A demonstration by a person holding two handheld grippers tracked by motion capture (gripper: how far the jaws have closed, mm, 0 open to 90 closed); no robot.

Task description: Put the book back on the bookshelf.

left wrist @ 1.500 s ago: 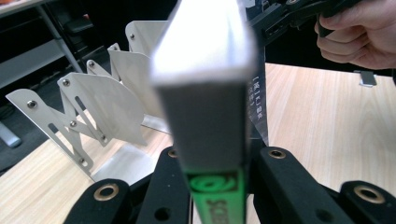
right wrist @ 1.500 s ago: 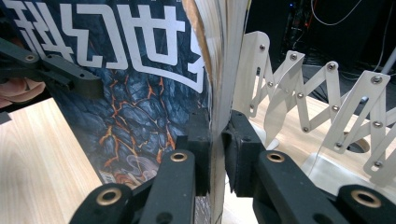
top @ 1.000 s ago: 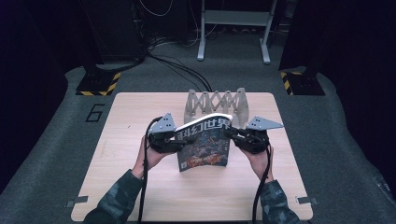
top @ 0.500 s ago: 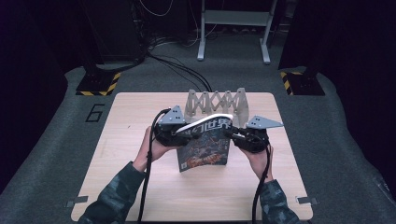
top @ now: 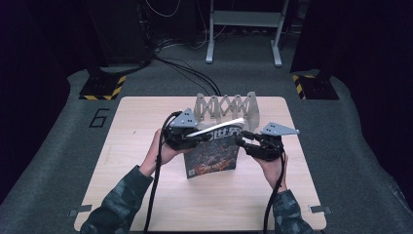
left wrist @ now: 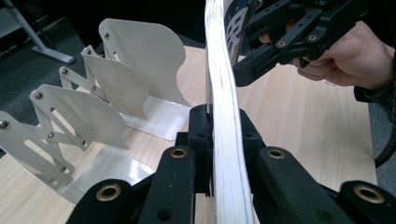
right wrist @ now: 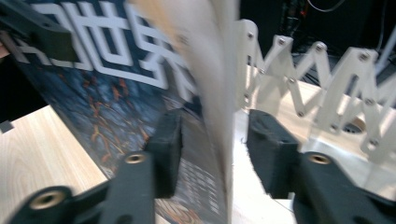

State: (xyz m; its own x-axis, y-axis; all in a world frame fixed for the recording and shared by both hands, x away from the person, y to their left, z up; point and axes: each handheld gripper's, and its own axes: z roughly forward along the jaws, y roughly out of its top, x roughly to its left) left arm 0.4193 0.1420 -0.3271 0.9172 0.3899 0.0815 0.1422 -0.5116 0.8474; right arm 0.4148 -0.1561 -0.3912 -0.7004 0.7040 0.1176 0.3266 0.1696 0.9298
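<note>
1. From the high view, I am looking down on the desk (top: 146, 195) with a magazine (top: 214, 156) standing on edge near its middle, cover facing me, just in front of the white accordion rack (top: 226, 106) that is sitting by the desk's far edge.
2. My left gripper (top: 191, 139) is clamping the magazine at its upper left corner, and my right gripper (top: 242, 139) is sitting at the magazine's right edge, near the top.
3. Both my forearms are coming in from the desk's near edge, with cables trailing back from each tool.
4. In the left gripper view, my left gripper (left wrist: 223, 135) is pinching the white page edges of the magazine (left wrist: 223, 93) tightly, jaws narrow, pads pressing on both sides.
5. The rack (left wrist: 102, 93) is standing to one side there, and the right gripper (left wrist: 245, 74) is showing farther along the magazine, held in a hand (left wrist: 348, 56).
6. In the right gripper view, my right gripper (right wrist: 212, 140) has just been opening; its jaws are standing partly apart with the magazine (right wrist: 140, 102) between them.
7. One pad is lying against the cover, the other is clear of the pages, and the rack (right wrist: 322, 93) is standing behind.
</note>
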